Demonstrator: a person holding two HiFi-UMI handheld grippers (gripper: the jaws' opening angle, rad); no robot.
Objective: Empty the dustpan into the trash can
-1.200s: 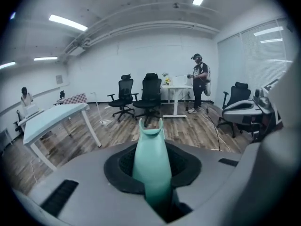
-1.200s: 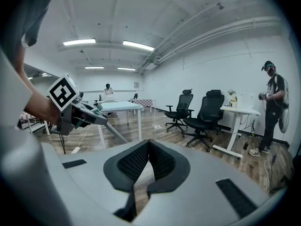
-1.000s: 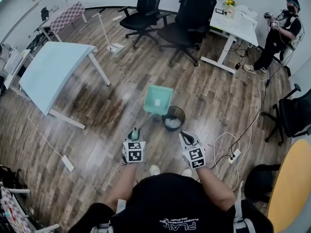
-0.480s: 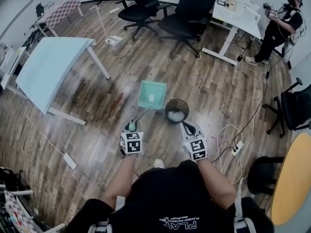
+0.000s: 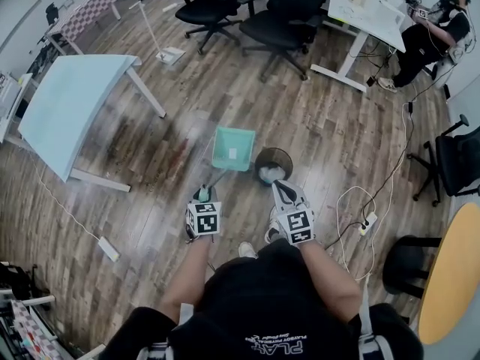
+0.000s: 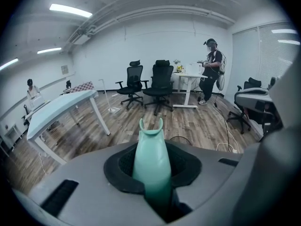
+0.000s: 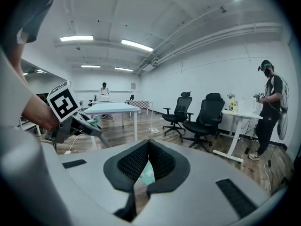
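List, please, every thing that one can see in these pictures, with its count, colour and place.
dustpan: one, teal, left of the trash can
trash can: one, black, on the wooden floor, something white inside
table: one, light blue, left
office chairs: two, black, far side, near the desk
desk: one, white, top right
other person: one, dark clothes, beside the desk
round table: one, yellow, right edge
cables: several, white, floor at right
left tongs: one, grey, shut on the dustpan's handle
right tongs: one, grey, shut, empty, near the trash can
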